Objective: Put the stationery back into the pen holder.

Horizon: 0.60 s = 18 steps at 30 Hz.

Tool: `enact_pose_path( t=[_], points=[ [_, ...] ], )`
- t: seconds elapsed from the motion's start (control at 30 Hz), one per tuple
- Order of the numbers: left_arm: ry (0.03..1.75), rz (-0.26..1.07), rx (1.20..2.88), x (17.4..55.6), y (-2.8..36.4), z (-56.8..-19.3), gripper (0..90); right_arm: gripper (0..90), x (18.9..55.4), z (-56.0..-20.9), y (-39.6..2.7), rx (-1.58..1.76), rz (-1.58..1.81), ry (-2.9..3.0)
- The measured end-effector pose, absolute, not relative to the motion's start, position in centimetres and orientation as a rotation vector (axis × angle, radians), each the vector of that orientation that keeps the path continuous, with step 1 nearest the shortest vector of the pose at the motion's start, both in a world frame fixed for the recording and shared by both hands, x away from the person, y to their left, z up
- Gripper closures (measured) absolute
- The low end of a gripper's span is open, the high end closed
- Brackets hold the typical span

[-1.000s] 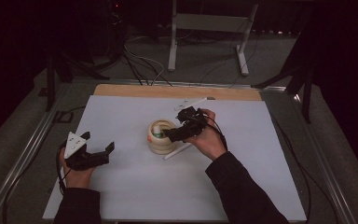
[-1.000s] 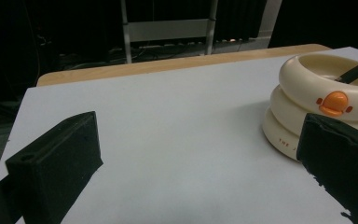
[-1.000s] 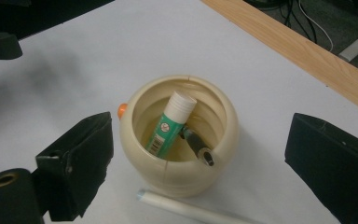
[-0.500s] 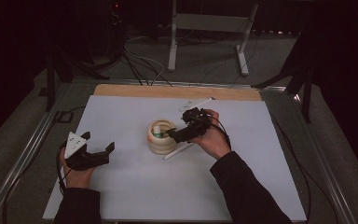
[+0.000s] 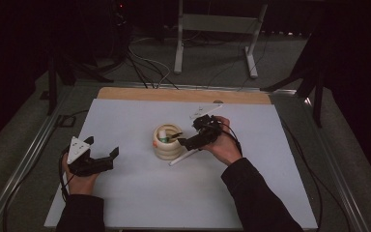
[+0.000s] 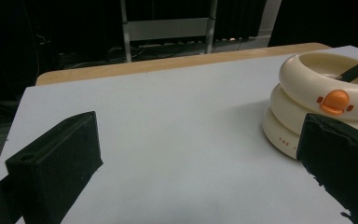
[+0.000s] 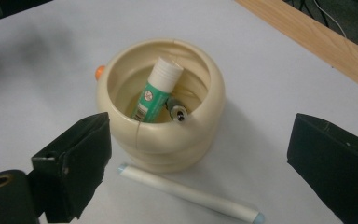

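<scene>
A cream ribbed holder [image 5: 166,143] stands mid-table, with an orange button on its side [image 6: 334,101]. Inside it lean a green-and-white glue stick [image 7: 157,90] and a dark pen [image 7: 177,112]. A white pen [image 7: 191,193] lies flat on the table against the holder's base, also seen from above [image 5: 183,157]. My right gripper [image 5: 189,134] hovers just right of the holder, open, with nothing between its jaws [image 7: 205,172]. My left gripper [image 5: 102,147] rests open near the table's left side, well apart from the holder [image 6: 196,172].
The white table top [image 5: 125,193] has a wooden strip [image 5: 183,95] along its far edge. Metal rails run along both sides. Cables and a stand's legs [image 5: 212,43] lie on the dark floor beyond the table.
My right gripper has drawn back a little to the right, away from the holder's rim. The left gripper has stayed put.
</scene>
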<state>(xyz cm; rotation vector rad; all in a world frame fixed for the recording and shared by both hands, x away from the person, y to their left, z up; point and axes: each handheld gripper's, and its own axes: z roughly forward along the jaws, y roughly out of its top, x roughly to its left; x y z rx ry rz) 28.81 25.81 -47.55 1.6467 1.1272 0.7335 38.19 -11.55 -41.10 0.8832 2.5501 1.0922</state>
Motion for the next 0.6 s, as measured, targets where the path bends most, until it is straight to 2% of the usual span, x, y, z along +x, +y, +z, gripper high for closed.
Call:
enact_pose_path(
  t=[0.6],
  points=[
    [1.129,0.734,1.642,28.8,25.9,-47.5,0.1,1.6,38.4,-43.8,-11.7,0.855,1.041,2.611]
  ],
)
